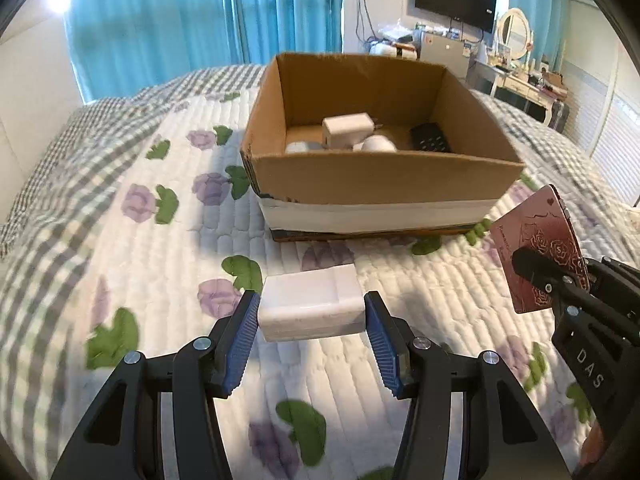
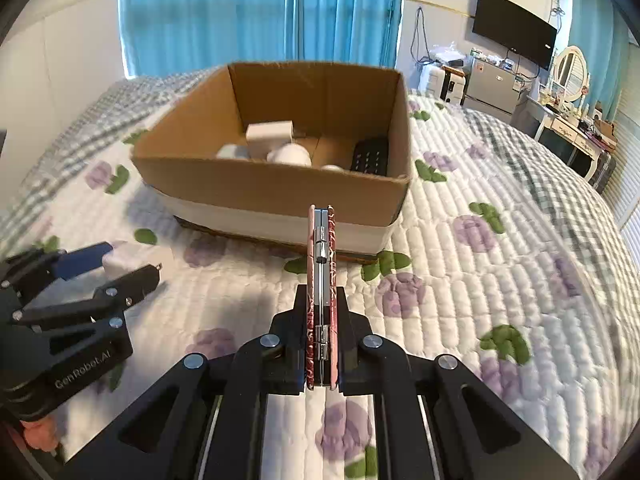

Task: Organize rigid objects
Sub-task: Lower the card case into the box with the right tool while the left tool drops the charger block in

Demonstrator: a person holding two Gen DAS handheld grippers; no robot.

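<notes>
Left gripper point(image 1: 311, 320) is spread wide around the white rectangular plastic block point(image 1: 311, 306) lying on the quilted floral bedspread point(image 1: 120, 240) — blue ribbed pads point(image 1: 244, 334) sit just beside each short end; I can't tell whether they touch it. Not yet pinched.

Right gripper point(image 2: 322, 344) is pressed together on the slim dark-red hinged case with a rose pattern point(image 2: 322, 292), held on edge, hinge side up, low over the bedspread in front of the box.

The open brown cardboard box with a white band round its base point(image 1: 380, 172) sits at 12 o'clock from both grippers. Inside: a white square adapter point(image 1: 346, 130), a couple of rounded white items, and a black remote-like slab point(image 1: 430, 138) at the 2 o'clock corner.

Risks, my read:
- Block sits on soft quilt — closing while pushing down could sink it and let the pads ride over the top edge.
- Smooth plastic, grip near the ends; a shallow bite could let it pivot out on the lift.
- Near wall of the box is tall: a low carry clips the rim.
- The case is held near one end, so it could swing or slip if bumped — the grippers are near each other.
</notes>
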